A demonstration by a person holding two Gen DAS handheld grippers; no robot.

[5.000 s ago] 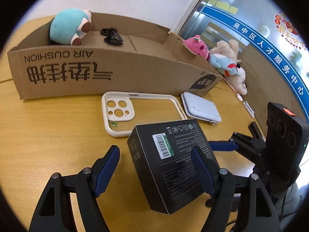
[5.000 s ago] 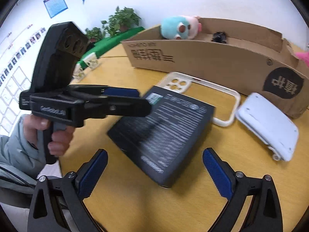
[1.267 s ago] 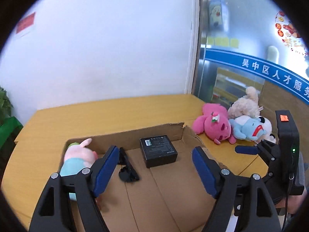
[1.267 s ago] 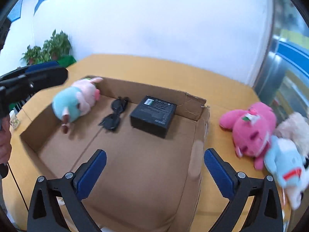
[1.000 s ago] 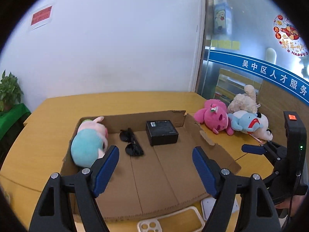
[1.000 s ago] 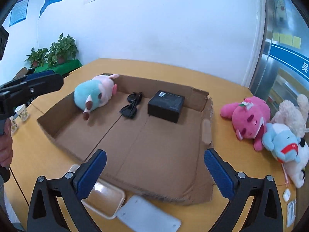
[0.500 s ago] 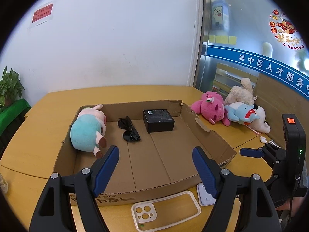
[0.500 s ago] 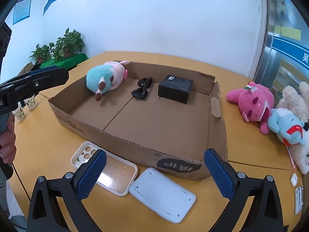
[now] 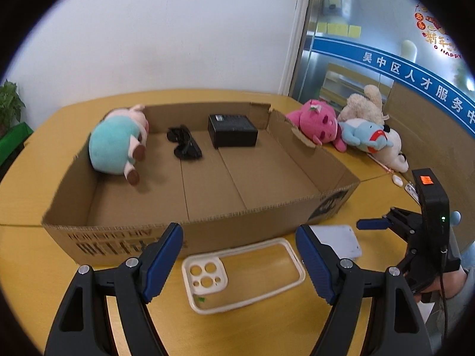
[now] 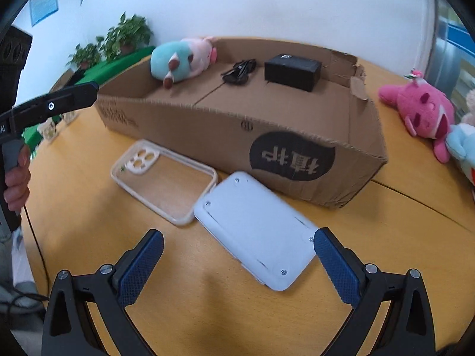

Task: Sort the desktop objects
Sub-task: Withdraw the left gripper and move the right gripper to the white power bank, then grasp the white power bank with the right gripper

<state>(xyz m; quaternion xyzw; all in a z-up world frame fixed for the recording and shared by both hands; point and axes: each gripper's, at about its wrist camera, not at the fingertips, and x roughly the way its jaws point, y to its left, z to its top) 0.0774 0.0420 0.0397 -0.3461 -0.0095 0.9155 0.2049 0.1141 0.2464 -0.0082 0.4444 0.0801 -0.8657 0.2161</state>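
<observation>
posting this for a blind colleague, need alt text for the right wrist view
The right gripper, its blue-padded fingers wide open and empty, points at a flat white rectangular device on a wooden table, beside a clear phone case. Behind stands an open cardboard box holding a teal-and-pink plush toy, black sunglasses and a small black box.

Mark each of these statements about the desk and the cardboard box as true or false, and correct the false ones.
1. The black box lies inside the cardboard box. True.
2. The phone case is in the cardboard box. False: it lies on the table in front of it.
3. The left gripper holds the sunglasses. False: it is open and empty.
4. The white device lies beside the phone case on the table. True.
5. The pink plush sits inside the cardboard box. False: it lies outside.
</observation>
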